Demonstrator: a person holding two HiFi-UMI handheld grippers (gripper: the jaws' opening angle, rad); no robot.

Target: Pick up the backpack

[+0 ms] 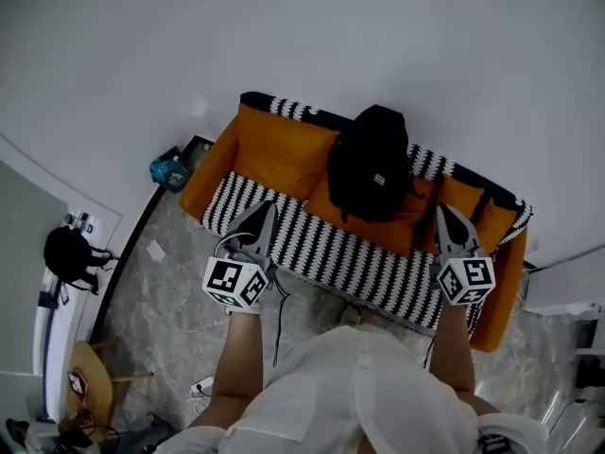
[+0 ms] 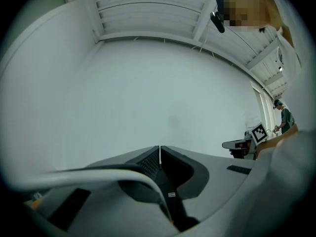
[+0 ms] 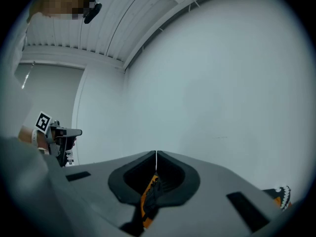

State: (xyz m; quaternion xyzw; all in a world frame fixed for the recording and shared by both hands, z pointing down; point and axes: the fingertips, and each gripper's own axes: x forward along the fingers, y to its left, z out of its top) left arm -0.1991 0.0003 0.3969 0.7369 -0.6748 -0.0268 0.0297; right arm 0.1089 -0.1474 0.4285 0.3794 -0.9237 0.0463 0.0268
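The black backpack point(image 1: 371, 164) stands upright against the backrest of an orange sofa point(image 1: 274, 149) with a black-and-white striped seat. My left gripper point(image 1: 266, 208) hangs over the seat's front left, below and left of the backpack, jaws shut and empty. My right gripper point(image 1: 444, 210) is to the backpack's right over the seat, also shut and empty. In the left gripper view the left gripper point(image 2: 160, 149) faces the bare white wall. Under the pressed-together jaws of the right gripper point(image 3: 156, 154) a strip of the orange sofa point(image 3: 147, 197) shows.
A second black bag point(image 1: 68, 253) hangs at the far left. A teal object point(image 1: 168, 170) lies by the sofa's left end. A wooden stool point(image 1: 90, 386) and cables point(image 1: 280, 320) sit on the marble floor. The white wall point(image 1: 302, 36) rises behind the sofa.
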